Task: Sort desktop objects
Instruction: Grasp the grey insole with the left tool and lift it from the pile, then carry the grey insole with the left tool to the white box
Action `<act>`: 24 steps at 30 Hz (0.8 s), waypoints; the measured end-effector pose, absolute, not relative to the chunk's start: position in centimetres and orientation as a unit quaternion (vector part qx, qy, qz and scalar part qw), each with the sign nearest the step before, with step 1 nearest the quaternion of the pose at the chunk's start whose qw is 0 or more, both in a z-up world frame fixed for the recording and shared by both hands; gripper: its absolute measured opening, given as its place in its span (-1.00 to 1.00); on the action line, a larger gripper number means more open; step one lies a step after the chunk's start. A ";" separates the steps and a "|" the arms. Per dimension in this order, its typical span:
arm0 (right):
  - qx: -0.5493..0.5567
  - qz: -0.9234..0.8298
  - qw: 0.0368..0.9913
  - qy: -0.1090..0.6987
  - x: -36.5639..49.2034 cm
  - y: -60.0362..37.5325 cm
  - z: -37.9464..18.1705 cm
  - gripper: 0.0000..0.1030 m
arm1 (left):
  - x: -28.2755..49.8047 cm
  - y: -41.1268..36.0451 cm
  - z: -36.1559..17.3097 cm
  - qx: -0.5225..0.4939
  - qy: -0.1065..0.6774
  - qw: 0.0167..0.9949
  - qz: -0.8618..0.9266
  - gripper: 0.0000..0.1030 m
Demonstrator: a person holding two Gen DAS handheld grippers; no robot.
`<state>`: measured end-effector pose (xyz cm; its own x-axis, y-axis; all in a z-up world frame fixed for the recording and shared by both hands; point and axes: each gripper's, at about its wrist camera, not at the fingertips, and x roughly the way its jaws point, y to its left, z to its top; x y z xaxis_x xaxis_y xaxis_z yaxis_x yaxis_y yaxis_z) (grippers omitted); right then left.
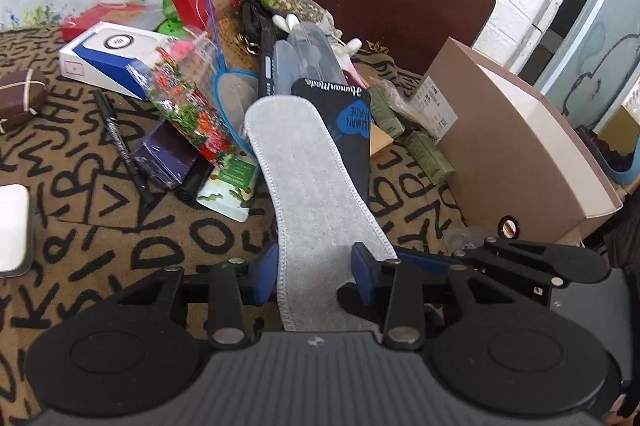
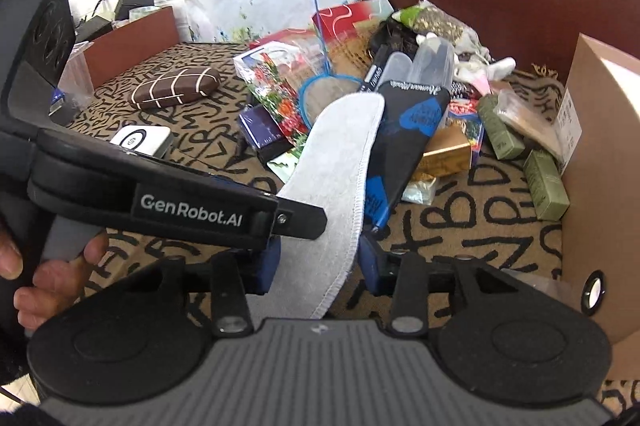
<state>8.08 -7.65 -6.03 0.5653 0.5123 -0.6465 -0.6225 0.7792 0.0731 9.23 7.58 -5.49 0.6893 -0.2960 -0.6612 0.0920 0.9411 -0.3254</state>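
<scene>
Left wrist view looks down at a long grey insole, felt-like, with a stitched pale edge and a rounded toe end pointing away into the clutter. Its heel end lies between the blue fingers of the left gripper, which stand fairly narrow with both pads against the insole's edges, so it looks clamped. From the right wrist view the same insole runs slantwise between the blue fingers of the right gripper, also narrow; the left pad is hidden behind the other tool's black arm, so I cannot tell whether this one truly grips. A person's hand holds the left tool at the picture's left edge. The insole's toe end overlaps a black card with blue hearts printed on it, amid a heap on the counter, which wears a brown cloth with black letters. Nearby lie a blue-rimmed net on a thin handle, a flowered packet, a black pen, a blue and white box and a brown striped case. A cardboard box stands open at the right; its inside is pale, and what it contains cannot be seen. Two olive green packets lie just beside its outer wall.
</scene>
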 end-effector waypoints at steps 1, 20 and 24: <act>-0.081 0.321 0.882 0.335 8.0 -7.8 -5.9 -0.31 | 9.0 7.6 -5.2 -0.133 0.375 0.912 -0.103 -0.36; -0.070 0.278 0.936 0.207 6.6 -13.5 2.3 -0.48 | 8.6 1.7 4.0 -0.095 0.265 0.949 -0.140 -0.54; -0.069 0.249 0.948 0.185 7.1 -16.3 4.1 -0.48 | 10.1 -1.5 5.7 -0.080 0.248 0.950 -0.170 -0.54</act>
